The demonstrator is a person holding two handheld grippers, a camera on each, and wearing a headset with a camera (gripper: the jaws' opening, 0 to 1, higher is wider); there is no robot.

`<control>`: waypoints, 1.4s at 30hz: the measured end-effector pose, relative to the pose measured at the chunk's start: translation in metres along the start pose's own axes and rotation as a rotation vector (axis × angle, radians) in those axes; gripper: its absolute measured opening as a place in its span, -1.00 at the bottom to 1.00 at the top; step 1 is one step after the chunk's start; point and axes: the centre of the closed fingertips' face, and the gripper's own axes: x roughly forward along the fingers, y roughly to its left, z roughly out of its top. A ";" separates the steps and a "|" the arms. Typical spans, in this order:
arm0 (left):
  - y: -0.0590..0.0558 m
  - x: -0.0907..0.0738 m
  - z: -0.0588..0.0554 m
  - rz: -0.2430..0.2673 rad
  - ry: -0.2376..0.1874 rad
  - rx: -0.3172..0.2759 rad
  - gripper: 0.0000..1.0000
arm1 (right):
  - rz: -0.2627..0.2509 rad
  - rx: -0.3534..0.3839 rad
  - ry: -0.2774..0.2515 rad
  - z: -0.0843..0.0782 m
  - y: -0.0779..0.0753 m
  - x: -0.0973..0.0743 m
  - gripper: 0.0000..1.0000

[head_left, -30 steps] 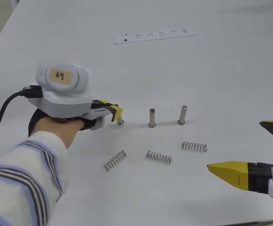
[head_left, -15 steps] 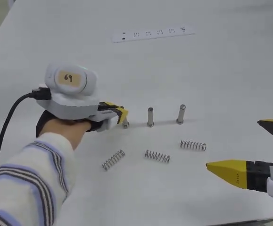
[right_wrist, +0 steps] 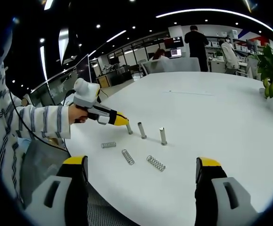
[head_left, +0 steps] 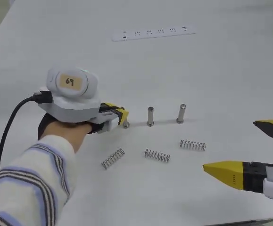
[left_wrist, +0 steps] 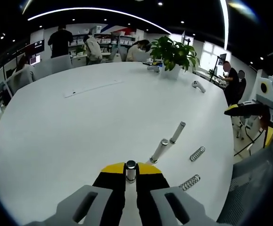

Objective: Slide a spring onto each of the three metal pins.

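Gripping the leftmost pin (left_wrist: 130,170), the left gripper (head_left: 122,114) is closed on it and has edged toward the middle pin (head_left: 150,116). The right gripper (head_left: 229,145) waits open at the tabletop (head_left: 211,70) front edge. 3 springs (head_left: 157,156) lie loose before the pins; none is fitted.

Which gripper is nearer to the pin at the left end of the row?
Left. The left gripper has its fingers closed on that pin. The right gripper is open, well off to the right, beyond the springs.
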 end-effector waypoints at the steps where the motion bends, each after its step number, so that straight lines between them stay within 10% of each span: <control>1: 0.000 0.000 0.000 -0.001 -0.001 0.001 -1.00 | 0.002 0.001 0.000 0.000 0.000 0.000 0.88; 42: -0.006 -0.007 0.002 -0.026 -0.005 0.049 -0.97 | 0.007 -0.022 -0.008 0.005 0.004 0.000 0.87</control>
